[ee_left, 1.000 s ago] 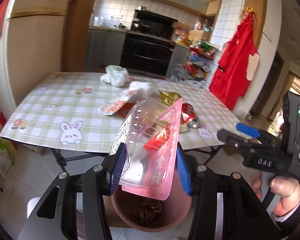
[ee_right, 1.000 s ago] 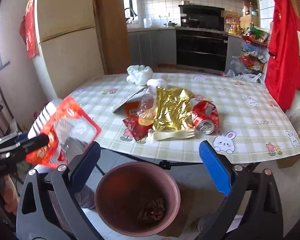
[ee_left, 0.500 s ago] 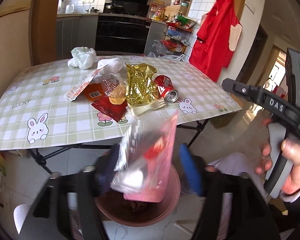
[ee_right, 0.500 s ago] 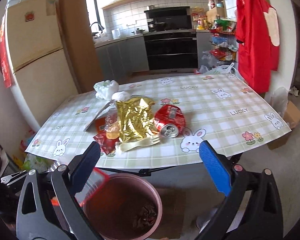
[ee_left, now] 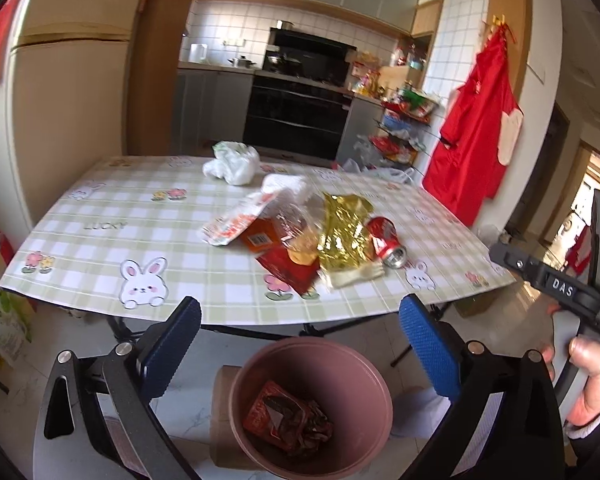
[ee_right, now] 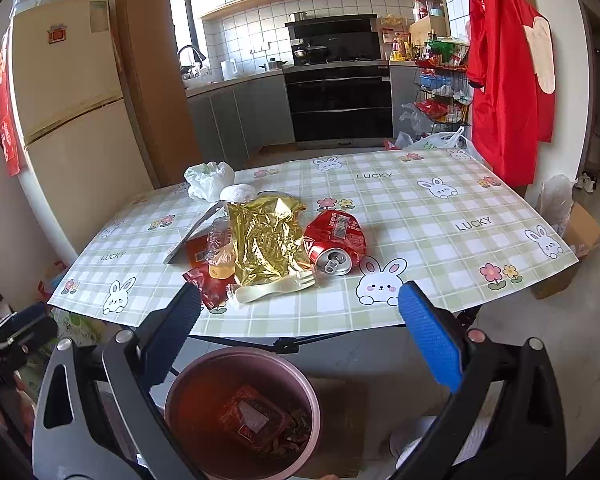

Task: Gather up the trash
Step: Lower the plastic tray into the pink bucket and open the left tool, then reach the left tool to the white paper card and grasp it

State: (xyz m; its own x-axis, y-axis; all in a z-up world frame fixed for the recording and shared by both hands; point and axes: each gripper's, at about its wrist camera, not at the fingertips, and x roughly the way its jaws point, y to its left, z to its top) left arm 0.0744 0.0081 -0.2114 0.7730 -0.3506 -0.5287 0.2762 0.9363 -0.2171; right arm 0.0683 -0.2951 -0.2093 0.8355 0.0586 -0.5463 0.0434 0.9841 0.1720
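1. The pink bin stood on the floor just in front of the surface, with its mouth open upward.
2. Inside the bin lay a red packet with a clear window, flat on top of dark crumpled wrappers; the right wrist view showed the same packet near the middle of the bin's bottom.
3. The left claw hung above the bin, its jaws had just been opening and stood wide, with nothing between the blue pads.
4. The right claw also stood wide and empty, over the bin's far rim and the near edge of the surface.
5. More trash lay on the surface in one heap: a gold foil bag, a crushed red can on its side touching the bag, and a pale plastic spork at the bag's near edge.
6. Left of the bag were a clear crumpled bottle, a dark red wrapper and an orange packet.
7. A white and red pouch and a white plastic bag lay farther back.
8. A hand gripped the right claw's handle at the edge of the left wrist view.
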